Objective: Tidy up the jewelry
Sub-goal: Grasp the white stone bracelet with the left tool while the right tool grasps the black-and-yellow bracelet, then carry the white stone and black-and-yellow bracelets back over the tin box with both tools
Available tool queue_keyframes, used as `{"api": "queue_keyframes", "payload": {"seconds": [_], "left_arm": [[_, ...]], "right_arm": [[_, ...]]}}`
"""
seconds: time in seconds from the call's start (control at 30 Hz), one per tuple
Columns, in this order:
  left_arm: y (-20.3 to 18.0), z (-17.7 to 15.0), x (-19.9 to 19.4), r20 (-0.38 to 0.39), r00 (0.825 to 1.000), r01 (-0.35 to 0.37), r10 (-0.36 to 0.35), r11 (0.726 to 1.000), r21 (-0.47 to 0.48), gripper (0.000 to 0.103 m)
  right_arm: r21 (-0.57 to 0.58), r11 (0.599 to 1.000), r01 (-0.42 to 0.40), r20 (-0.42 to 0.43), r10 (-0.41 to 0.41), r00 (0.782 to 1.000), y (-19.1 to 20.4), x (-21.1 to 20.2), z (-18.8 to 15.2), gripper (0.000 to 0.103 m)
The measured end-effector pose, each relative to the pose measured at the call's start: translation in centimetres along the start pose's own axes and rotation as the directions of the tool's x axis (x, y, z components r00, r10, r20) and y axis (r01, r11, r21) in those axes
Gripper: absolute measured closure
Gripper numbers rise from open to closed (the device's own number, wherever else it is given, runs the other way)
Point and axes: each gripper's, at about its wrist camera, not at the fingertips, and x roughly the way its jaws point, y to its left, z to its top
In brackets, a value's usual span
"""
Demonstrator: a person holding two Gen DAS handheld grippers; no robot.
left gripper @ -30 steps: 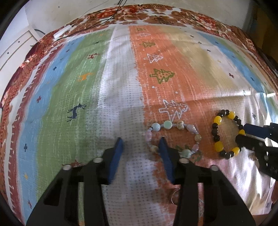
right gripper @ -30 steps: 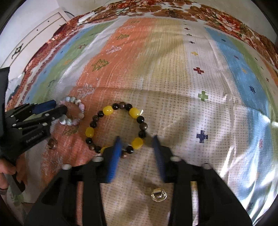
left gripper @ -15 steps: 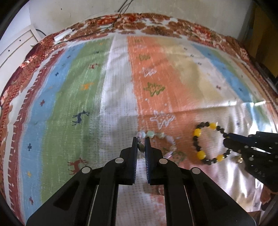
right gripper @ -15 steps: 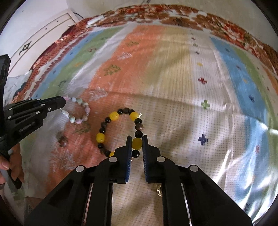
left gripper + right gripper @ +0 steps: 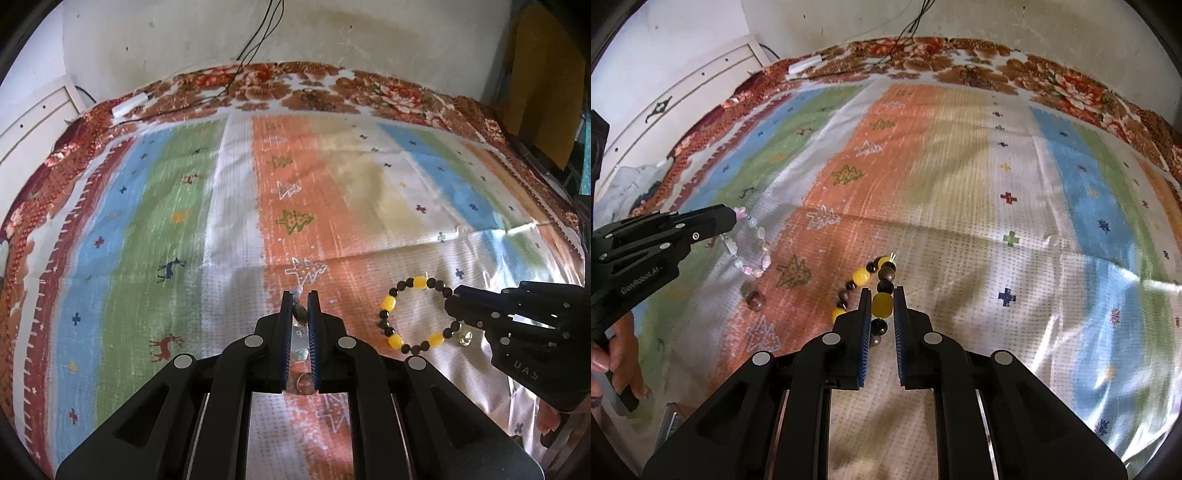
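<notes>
Over the striped cloth: both bracelets hang pinched, apparently lifted.
Left gripper (image 5: 299, 306): jaws clenched on the pastel bead bracelet (image 5: 753, 247), its loop dangling beneath.
Right gripper (image 5: 881, 310): jaws clamped on a yellow bead of the yellow-and-black bracelet (image 5: 417, 314).
Doing it well: carry both slowly and level so the loops don't swing; avoid the loose brown bead (image 5: 754, 299).

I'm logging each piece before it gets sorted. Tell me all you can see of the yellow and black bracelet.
The yellow and black bracelet is a loop of glossy round beads, large yellow ones between smaller black and brown ones. The right gripper has its jaws shut on a yellow bead, and the loop hangs from that hold above the striped blanket.
</notes>
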Motion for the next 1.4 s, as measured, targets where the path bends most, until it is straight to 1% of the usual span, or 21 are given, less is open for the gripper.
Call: {"api": "queue_keyframes", "payload": {"seconds": [0.17, 0.33, 0.57, 0.83, 1.0, 1.1, 1.4], "left_arm": [[-0.3, 0.0, -1.5, 0.039, 0.999, 0.017, -0.017, 1.0, 0.001, 0.095], [-0.8, -0.2, -2.7, 0.057, 0.998, 0.03, -0.03, 1.0, -0.001, 0.095], [-1.3, -0.9, -4.7, 0.078, 0.995, 0.066, -0.064, 0.998, -0.012, 0.095], [-1.8, -1.8, -6.9, 0.112, 0.99, 0.088, -0.086, 0.996, -0.016, 0.095], [-2.2, -2.4, -8.2, 0.137, 0.986, 0.095, -0.093, 0.995, -0.008, 0.095], [-2.5, -2.8, -8.7, 0.139, 0.985, 0.102, -0.101, 0.995, -0.003, 0.095], [-3.4, -4.1, -10.5, 0.174, 0.978, 0.112, -0.113, 0.994, 0.015, 0.095]], "right_arm": [[0.017, 1.0, 0.01, 0.042, -0.011, 0.999, -0.2, -1.6, 0.0, 0.091], [0.023, 1.0, 0.015, 0.071, -0.016, 0.997, -0.1, -2.8, -0.2, 0.091], [-0.012, 1.0, 0.029, 0.126, -0.027, 0.992, 0.8, -5.0, -0.7, 0.091], [-0.02, 0.999, 0.03, 0.186, -0.026, 0.982, 1.2, -7.4, -1.3, 0.091], [-0.005, 1.0, 0.026, 0.243, -0.024, 0.97, 1.0, -9.5, -1.9, 0.091], [-0.009, 1.0, 0.026, 0.279, -0.022, 0.96, 0.9, -10.9, -2.2, 0.091], [-0.01, 1.0, 0.014, 0.314, -0.011, 0.95, 1.0, -12.6, -3.2, 0.091]]}}
